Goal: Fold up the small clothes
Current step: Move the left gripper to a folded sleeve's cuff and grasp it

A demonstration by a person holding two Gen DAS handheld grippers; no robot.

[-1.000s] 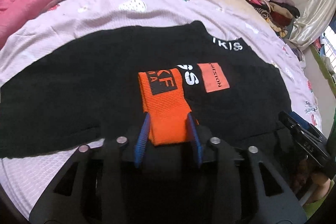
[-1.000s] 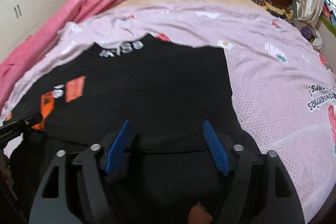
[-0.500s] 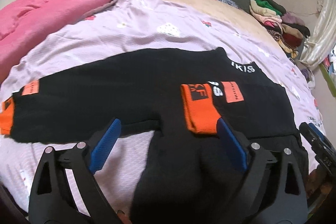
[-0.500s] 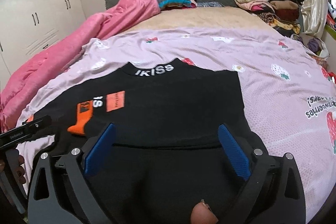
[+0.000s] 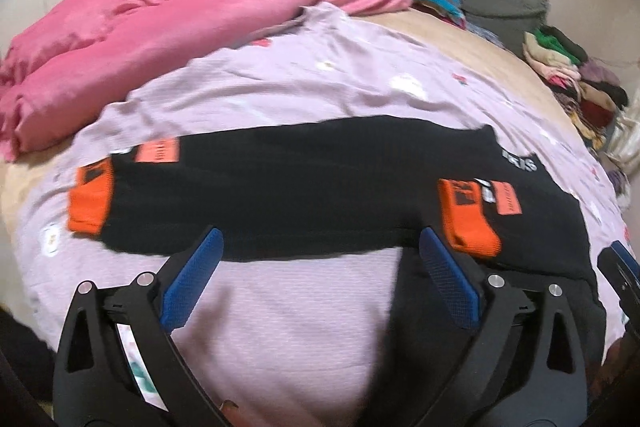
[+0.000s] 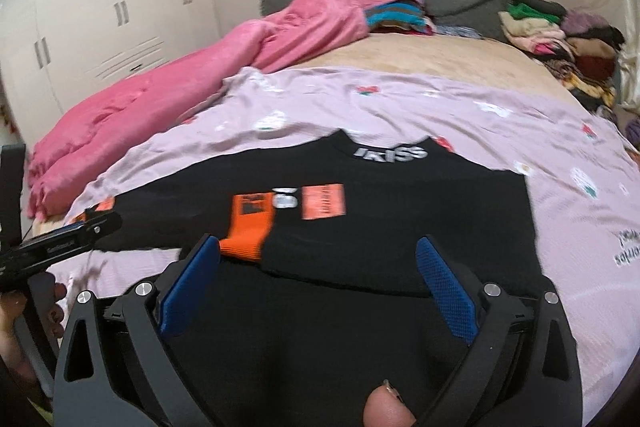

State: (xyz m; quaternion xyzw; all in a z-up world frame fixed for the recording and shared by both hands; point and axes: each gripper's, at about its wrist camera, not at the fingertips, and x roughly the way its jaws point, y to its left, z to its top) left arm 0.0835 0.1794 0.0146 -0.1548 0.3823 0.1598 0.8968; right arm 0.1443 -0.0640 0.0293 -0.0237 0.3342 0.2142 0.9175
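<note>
A black sweater (image 6: pixel 380 227) with orange cuffs lies flat on the lilac sheet (image 5: pixel 280 327) on the bed, one sleeve folded in over its middle. The left gripper (image 5: pixel 318 247) has just opened its blue fingers wide and holds nothing. The right gripper (image 6: pixel 318 255) is wide open too, empty above the sweater's near edge.

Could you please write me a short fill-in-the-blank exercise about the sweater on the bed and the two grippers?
1. The black sweater has cuffs coloured ____.
2. One orange cuff lies folded onto the sweater's body; the other orange cuff lies on the ____ sheet.
3. Both the left gripper and right gripper have jaws that are ____.

Missing words: orange; lilac; open
</note>
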